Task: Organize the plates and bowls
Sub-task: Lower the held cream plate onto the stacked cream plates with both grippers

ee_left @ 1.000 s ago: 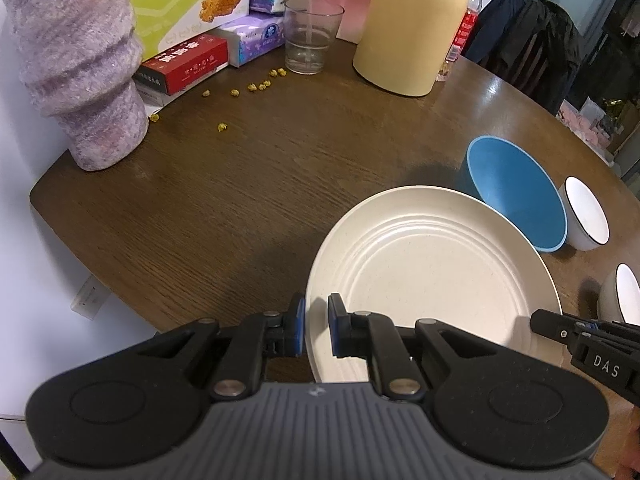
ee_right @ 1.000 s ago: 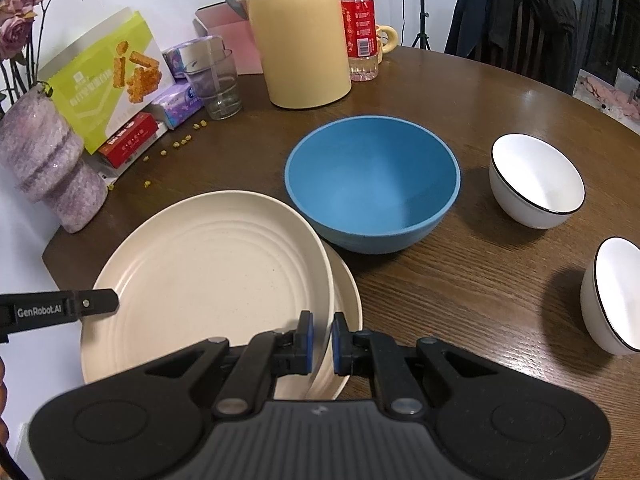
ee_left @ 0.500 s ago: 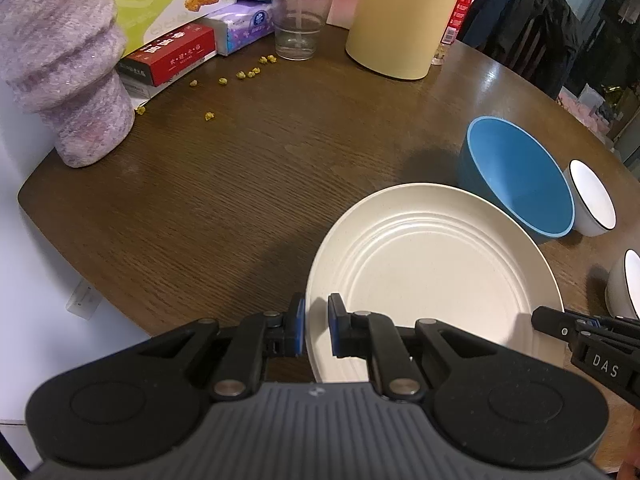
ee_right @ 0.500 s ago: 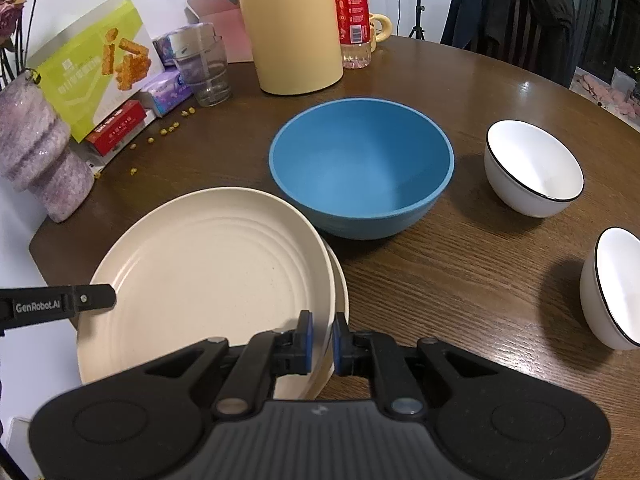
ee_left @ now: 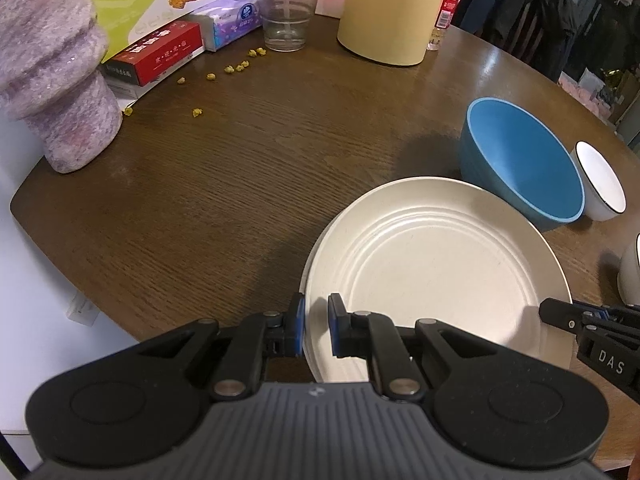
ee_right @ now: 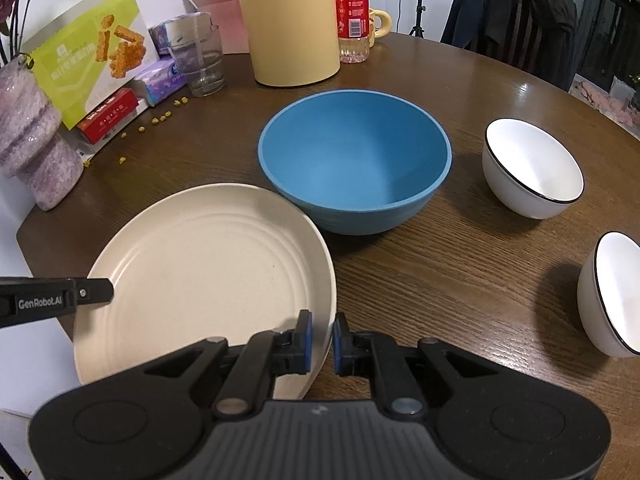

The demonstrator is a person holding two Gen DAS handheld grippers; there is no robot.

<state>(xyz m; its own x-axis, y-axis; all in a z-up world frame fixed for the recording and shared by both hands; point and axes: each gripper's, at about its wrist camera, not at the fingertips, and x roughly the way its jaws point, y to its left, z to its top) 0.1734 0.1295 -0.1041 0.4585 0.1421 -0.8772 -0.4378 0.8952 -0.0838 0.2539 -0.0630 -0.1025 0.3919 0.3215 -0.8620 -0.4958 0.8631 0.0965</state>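
Landmark: blue bowl, upright on the wooden table.
Cream plate: just in front-left of the blue bowl, its far rim close beside the bowl's wall; whether they touch I cannot tell.
Left gripper: jaws narrowed onto the plate's left rim, one pad on each side.
Right gripper: jaws pinching the plate's right rim.
White bowls: one right of the blue bowl, another farther right and nearer.
Yellow jug: behind the blue bowl.
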